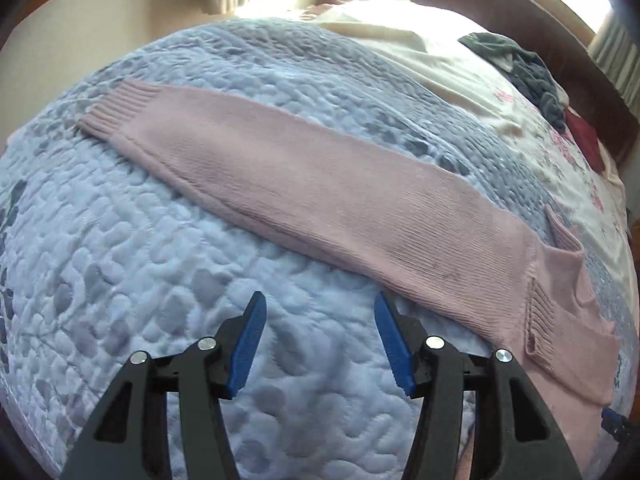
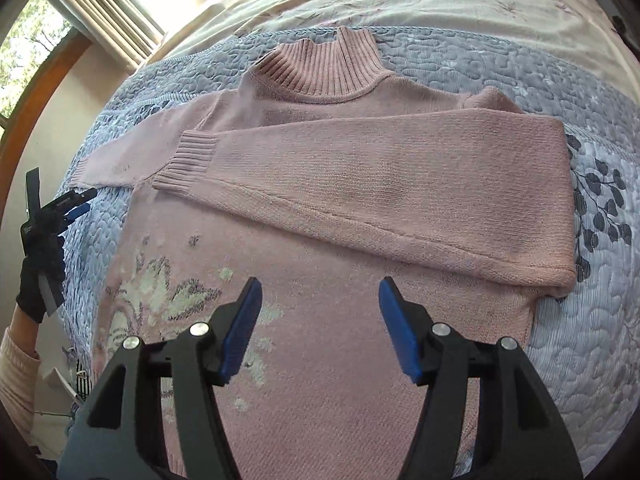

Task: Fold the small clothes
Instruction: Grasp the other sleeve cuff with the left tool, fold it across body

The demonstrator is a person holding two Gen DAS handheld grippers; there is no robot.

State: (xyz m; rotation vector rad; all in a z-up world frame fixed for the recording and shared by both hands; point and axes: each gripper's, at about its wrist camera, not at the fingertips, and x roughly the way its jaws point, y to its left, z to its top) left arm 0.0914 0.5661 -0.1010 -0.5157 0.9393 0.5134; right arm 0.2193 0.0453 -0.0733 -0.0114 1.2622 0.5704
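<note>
2 grippers, left gripper [image 1: 320, 340] and right gripper [image 2: 320, 328], are hovering wide open, holding nothing, over the pink sweater [image 2: 360, 200] lying mid-bed [image 1: 160, 260].

— We see strong daylight pouring through the window [image 2: 24, 52], blowing out the far bedding [image 1: 384, 12] to white glare.

— We find the quilt [image 1: 160, 260] evenly lit, shadows soft; fisheye bending curves everything, and edges darken into vignette.

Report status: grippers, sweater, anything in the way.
Left gripper open, right gripper open. Pink sweater flat on quilt, one sleeve folded across. Nothing blocking.
</note>
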